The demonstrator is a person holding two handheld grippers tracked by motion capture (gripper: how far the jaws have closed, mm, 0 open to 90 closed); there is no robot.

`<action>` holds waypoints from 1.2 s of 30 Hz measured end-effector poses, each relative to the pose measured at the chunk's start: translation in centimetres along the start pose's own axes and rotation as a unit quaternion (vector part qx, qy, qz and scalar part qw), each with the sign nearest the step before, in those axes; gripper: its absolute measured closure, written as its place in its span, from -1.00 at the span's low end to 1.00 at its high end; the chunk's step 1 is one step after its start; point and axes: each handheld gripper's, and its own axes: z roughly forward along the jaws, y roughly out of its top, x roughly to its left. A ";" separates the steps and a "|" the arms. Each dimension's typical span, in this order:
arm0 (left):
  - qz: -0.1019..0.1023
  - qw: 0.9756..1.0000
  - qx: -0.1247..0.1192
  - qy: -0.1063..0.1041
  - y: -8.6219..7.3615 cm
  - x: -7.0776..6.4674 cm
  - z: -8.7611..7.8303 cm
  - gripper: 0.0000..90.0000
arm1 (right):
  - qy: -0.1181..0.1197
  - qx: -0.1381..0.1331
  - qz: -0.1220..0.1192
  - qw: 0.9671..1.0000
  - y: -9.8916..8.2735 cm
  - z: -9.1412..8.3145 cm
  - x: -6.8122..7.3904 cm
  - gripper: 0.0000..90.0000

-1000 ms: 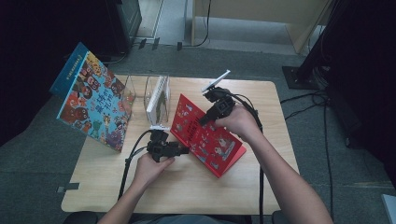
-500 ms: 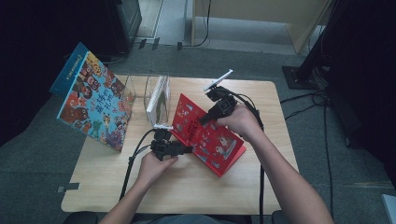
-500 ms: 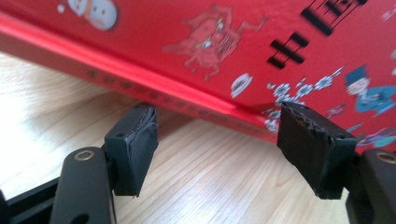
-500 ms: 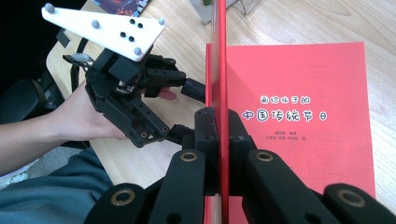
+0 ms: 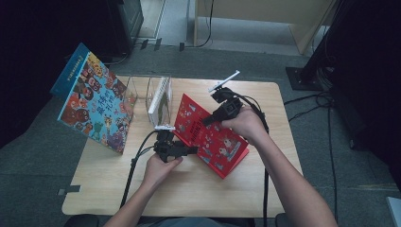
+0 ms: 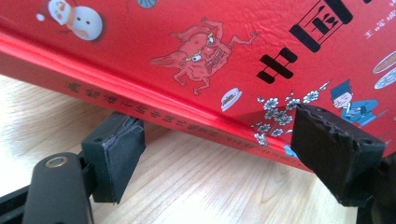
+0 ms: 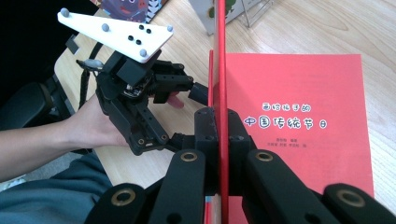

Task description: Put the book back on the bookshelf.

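At the centre of the wooden table (image 5: pixel 198 189), slightly right, a red picture book (image 5: pixel 215 137) lies partly opened, its front cover raised on edge and the title page flat beneath it. The right gripper (image 5: pixel 208 120) clamps that raised cover: in the right gripper view its two black jaws are pressed together on the thin red board (image 7: pixel 221 93), which stands vertically between them. The left gripper (image 5: pixel 191 150) sits at the book's near left edge. In the left gripper view its jaws stand wide apart, one low beside the spine (image 6: pixel 154 109) and one in front of the cover; the pads do not press on the book, and the jaws have just been opening. The person's left hand (image 5: pixel 158 168) grips the left gripper's body, with its cable (image 5: pixel 135 163) trailing toward the near edge; the right hand (image 5: pixel 246 124) holds the right gripper from the right side.

Farther left and toward the far side, a clear acrylic book stand (image 5: pixel 158 90) holds a thin white book (image 5: pixel 158 97) upright. At the table's left edge, a large colourful picture book (image 5: pixel 94 106) with a blue spine leans tilted. A grey carpeted floor (image 5: pixel 42 142) surrounds the table.
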 end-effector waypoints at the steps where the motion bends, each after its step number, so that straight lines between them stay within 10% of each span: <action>1: -0.006 1.000 0.002 -0.001 0.0 0.0 0.0 -0.60 | 0.003 0.001 -0.001 1.000 0.0 0.0 -0.1 0.97; 7: -0.030 0.999 -0.011 -0.017 0.4 0.5 -0.3 -0.69 | 0.017 -0.005 -0.002 1.000 -0.4 0.1 -0.2 0.96; 12: 0.016 1.000 0.015 0.018 0.1 -0.1 -0.2 -0.70 | 0.032 -0.006 0.000 0.999 -0.9 0.4 -0.8 0.96; 20: -0.017 0.998 -0.030 -0.044 0.9 0.8 -2.1 -0.73 | 0.085 -0.038 -0.012 0.996 -2.2 0.1 -1.3 0.94; 23: -0.001 0.996 -0.041 -0.076 1.7 0.4 -2.9 -0.74 | 0.100 -0.052 -0.019 0.993 -2.6 -0.4 -1.4 0.97; 26: 0.044 0.997 -0.039 -0.053 2.5 -0.3 -4.2 -0.66 | 0.121 -0.059 -0.031 0.990 -3.1 -0.6 -1.7 0.98; 32: 0.060 0.996 -0.022 -0.068 2.9 -0.2 -5.9 -0.15 | 0.132 -0.059 -0.072 0.987 -4.3 -0.4 -2.7 0.96; 36: 0.101 0.991 -0.023 -0.080 3.2 -1.0 -7.1 0.20 | 0.101 -0.063 -0.112 0.986 -4.7 -0.4 -2.9 0.78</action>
